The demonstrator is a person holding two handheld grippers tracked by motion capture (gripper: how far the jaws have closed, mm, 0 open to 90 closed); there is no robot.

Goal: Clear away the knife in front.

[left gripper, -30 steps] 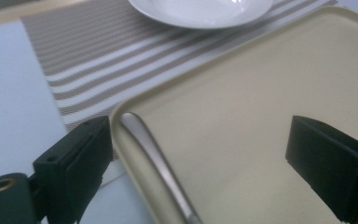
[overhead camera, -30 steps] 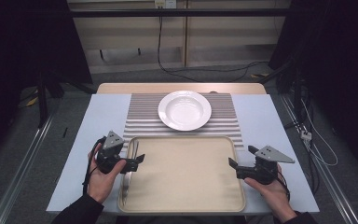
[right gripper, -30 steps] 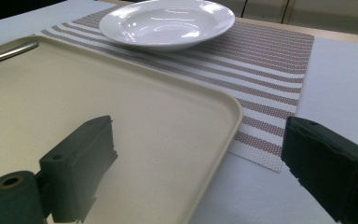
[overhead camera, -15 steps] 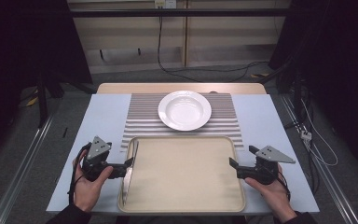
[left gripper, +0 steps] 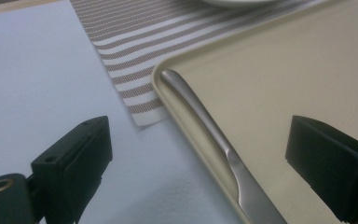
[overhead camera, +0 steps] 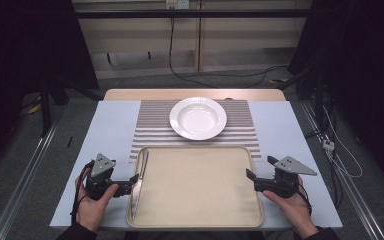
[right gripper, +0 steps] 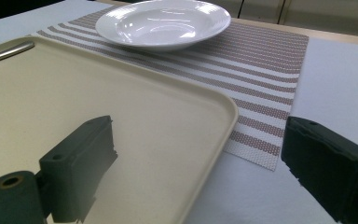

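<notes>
Pale table point(overhead camera: 105, 135) carrying a striped mat point(overhead camera: 152, 132), beige tray point(overhead camera: 200, 200), white plate point(overhead camera: 198, 117). A knife point(overhead camera: 138, 182) lies along the tray's left rim. Left gripper point(overhead camera: 127, 182) straddles it, jaws wide; closing squarely across the handle seems best. Right gripper point(overhead camera: 252, 179), also wide, spans the tray's right rim, hand low.

Knife point(left gripper: 233, 163) blade tip cut off by bottom edge.
</notes>
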